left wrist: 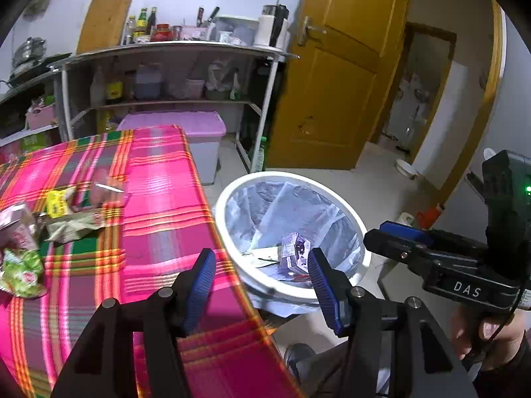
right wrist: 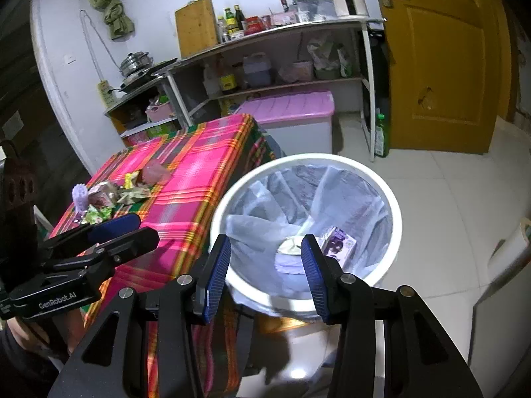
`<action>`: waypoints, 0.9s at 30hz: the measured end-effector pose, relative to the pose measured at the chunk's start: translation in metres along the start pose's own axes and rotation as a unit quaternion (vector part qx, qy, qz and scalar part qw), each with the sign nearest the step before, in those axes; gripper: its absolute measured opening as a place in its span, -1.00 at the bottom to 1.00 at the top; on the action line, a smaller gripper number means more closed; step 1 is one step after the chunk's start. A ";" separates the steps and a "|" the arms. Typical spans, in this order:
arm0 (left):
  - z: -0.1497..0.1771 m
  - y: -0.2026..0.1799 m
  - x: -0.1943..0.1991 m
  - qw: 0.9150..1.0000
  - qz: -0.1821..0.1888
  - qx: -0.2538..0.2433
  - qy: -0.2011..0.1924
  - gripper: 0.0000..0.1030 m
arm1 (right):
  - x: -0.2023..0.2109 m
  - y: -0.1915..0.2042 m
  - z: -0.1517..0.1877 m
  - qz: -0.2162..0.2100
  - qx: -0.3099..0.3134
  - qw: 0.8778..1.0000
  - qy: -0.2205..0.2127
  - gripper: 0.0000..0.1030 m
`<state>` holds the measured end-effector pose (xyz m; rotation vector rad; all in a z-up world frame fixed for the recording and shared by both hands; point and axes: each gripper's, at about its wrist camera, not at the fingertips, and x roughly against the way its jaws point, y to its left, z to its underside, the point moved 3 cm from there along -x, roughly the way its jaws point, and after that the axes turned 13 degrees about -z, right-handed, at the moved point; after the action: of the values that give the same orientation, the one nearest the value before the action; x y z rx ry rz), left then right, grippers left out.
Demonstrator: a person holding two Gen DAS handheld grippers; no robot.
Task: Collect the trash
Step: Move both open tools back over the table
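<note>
A white trash bin (right wrist: 391, 195) with a clear liner stands on the floor beside the table; inside lie a purple carton (right wrist: 338, 242) and a pale wrapper (right wrist: 290, 245). My right gripper (right wrist: 265, 252) hovers above the bin's near rim, open, nothing between its blue pads. My left gripper (left wrist: 260, 262) is also open and empty, over the table edge next to the bin (left wrist: 232, 195), with the purple carton (left wrist: 293, 248) showing beyond it. Several wrappers lie on the pink plaid tablecloth (left wrist: 159, 192): a green one (left wrist: 23, 272), a yellow packet (left wrist: 58, 202) and a beige one (left wrist: 73, 229).
A pink-lidded storage box (right wrist: 292, 106) sits behind the table under a metal shelf unit (left wrist: 172, 49) loaded with bottles. A yellow door (left wrist: 335, 76) stands open at the right. A green bottle (right wrist: 381, 136) stands on the tiled floor.
</note>
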<state>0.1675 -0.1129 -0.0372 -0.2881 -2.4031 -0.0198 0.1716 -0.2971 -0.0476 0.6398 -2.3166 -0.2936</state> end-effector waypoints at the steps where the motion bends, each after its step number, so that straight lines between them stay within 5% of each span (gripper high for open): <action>1: 0.001 0.004 0.005 1.000 -0.003 0.003 -0.003 0.11 | 0.000 0.004 -0.001 -0.002 0.003 1.000 -0.001 -0.11; 27: 0.033 0.095 0.070 0.992 -0.084 0.081 -0.038 0.11 | -0.025 0.102 0.010 -0.079 0.118 0.990 0.021 -0.12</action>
<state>0.1152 -0.0028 -0.0221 -0.0118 -2.4812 0.1115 0.1433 -0.1973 -0.0310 0.9391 -2.2828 -0.0767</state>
